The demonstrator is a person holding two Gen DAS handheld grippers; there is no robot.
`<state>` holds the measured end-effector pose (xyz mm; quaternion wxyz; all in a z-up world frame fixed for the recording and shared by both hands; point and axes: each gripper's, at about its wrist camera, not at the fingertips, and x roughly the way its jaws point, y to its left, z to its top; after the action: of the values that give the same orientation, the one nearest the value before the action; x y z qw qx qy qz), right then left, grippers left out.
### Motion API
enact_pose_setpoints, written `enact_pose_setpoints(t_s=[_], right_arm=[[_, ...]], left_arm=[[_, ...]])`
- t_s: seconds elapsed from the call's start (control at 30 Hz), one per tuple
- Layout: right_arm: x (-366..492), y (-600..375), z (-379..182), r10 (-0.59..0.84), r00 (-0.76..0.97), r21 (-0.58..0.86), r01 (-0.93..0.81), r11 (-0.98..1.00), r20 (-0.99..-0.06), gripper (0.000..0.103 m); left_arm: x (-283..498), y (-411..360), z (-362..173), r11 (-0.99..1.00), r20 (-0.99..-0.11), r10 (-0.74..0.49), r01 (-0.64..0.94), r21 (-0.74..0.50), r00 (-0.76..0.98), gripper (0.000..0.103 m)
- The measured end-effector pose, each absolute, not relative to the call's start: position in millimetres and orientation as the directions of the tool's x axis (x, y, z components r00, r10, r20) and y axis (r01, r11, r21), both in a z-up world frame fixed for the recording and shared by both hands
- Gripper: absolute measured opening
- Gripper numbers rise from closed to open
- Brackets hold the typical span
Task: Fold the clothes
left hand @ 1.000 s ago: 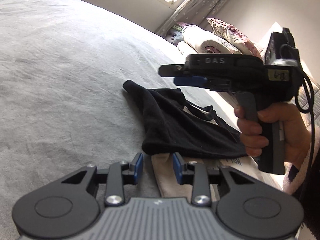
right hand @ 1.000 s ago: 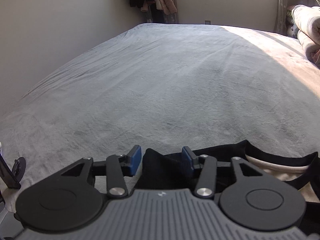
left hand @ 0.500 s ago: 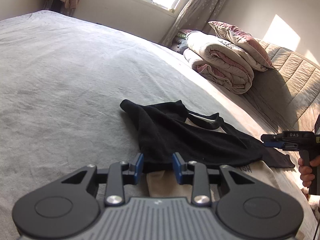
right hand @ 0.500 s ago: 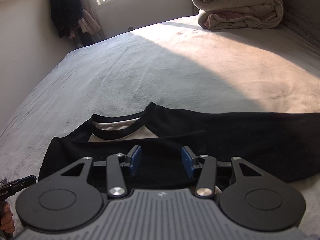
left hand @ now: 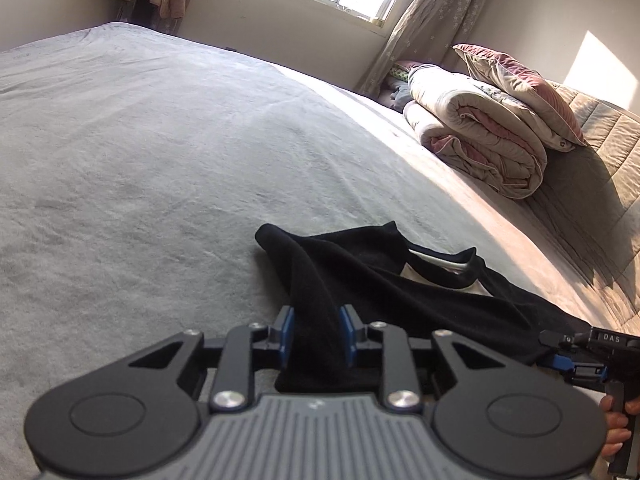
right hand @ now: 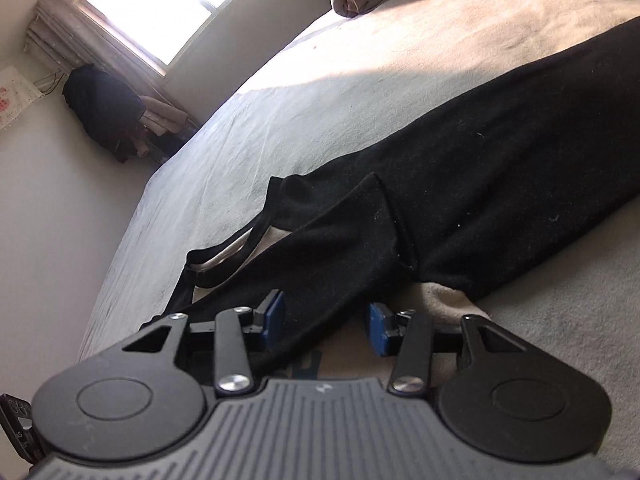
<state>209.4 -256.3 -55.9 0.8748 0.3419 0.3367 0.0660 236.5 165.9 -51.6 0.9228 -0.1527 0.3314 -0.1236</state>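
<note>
Now left hand-held gripper [left hand: 316, 334] closing on black garment [left hand: 400, 292]; right [right hand: 326, 330] half-open, tilted.

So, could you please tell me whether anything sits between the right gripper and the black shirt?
Nothing visible does. The black shirt already lies between the right gripper's open jaws, with only the grey bedspread around it.

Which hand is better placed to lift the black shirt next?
Left. The left gripper has just been closing its fingers, black shirt between them; the right gripper stands open over it.
</note>
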Motion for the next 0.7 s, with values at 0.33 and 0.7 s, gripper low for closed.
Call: enact_pose_setpoints(t_s=[0.33,0.7], right_arm=[[196,-242,-27,0.129,0.895,0.413,0.066,0.908,-0.427,0.008],[195,-264,-43,0.137,0.832,0.341,0.065,0.938,-0.538,0.037]], left_arm=[[269,143,-48,0.928,-0.555,-0.319,0.134,-0.348,0.768,0.019],[265,141,-67,0.953,-0.607,-0.285,0.150,-0.264,0.742,0.019]])
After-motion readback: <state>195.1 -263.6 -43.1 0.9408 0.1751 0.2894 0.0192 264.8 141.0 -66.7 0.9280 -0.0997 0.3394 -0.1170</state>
